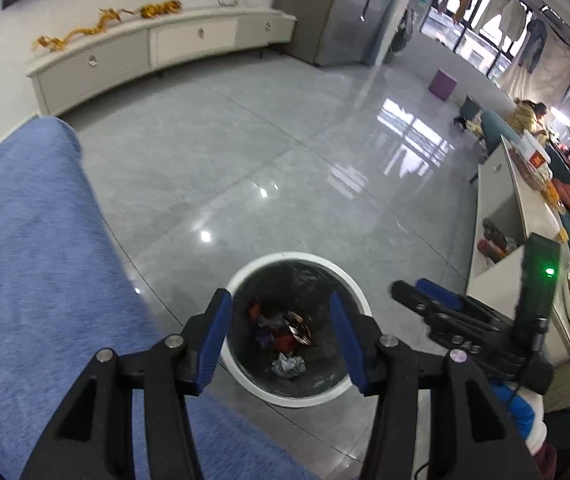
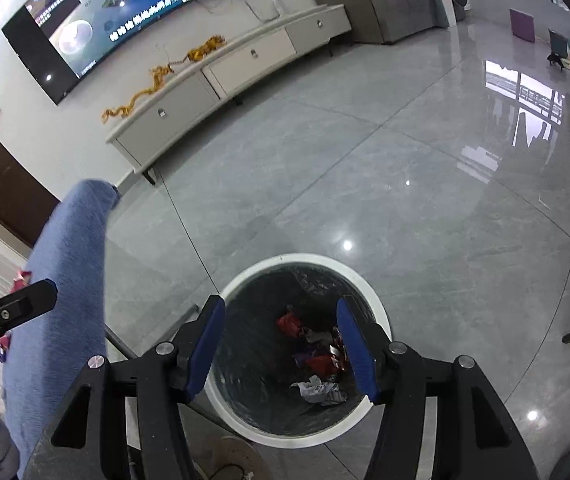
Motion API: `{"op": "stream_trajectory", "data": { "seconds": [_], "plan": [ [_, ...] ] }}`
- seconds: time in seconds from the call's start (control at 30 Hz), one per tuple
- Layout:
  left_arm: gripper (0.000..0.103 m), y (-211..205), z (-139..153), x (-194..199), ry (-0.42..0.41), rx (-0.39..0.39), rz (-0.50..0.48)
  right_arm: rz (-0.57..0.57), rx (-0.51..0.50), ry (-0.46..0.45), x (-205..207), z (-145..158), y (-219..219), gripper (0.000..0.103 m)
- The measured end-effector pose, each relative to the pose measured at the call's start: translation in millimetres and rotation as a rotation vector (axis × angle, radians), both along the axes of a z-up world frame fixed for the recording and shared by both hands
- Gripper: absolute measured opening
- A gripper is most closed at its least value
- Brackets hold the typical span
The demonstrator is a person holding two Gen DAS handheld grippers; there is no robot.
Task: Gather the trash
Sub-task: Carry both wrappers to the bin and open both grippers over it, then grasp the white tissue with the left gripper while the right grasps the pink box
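a: both grippers hang over the trash bin (image 1: 359, 292), pointing down into it. the left gripper (image 1: 281, 336) has its jaws apart with nothing between the blue pads, only the bin's inside showing through the gap. the right gripper (image 2: 281, 344) is the same: jaws parted, empty.

b: so where is the trash?

a: at the bottom of the bin, straight below and ahead of both grippers. crumpled white paper (image 2: 319, 390) lies nearest, with red wrappers (image 2: 289, 322) and a shiny foil wrapper (image 1: 299, 328) just beyond it, all on the dark liner.

b: what could go wrong from here?

a: my guess is the crowding. the right gripper sits just to the right of the left one in the left view, close by, and both share one opening. if either swings sideways they could knock together, or a finger could catch the white rim and tip the bin on that glossy floor (image 1: 285, 152).

b: anything else?

a: the blue sofa arm (image 1: 37, 240) is close on the left of the left gripper; pulling back that way could snag the fabric. more bits seem to lie on the sofa, far left in the right view, too small to name.
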State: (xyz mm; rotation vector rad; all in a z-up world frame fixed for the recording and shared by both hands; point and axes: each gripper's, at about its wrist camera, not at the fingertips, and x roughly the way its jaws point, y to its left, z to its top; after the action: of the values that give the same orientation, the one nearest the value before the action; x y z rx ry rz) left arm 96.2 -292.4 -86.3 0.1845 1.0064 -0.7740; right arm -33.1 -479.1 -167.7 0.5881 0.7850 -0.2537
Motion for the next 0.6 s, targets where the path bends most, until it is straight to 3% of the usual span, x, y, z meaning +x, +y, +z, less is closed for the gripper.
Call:
{"op": "stream_trajectory", "data": {
  "seconds": [0.2, 0.6],
  "plan": [
    [0.05, 49.2, 33.4, -7.2, -0.134, -0.062, 0.091, 0.054, -0.054, -0.094, -6.8, 49.9, 31.4, 0.055],
    [0.05, 210.1, 86.5, -14.0, -0.224, -0.148, 0.344, 0.202, -0.156, -0.255, -17.3, 136.8, 118.2, 0.058]
  ]
}}
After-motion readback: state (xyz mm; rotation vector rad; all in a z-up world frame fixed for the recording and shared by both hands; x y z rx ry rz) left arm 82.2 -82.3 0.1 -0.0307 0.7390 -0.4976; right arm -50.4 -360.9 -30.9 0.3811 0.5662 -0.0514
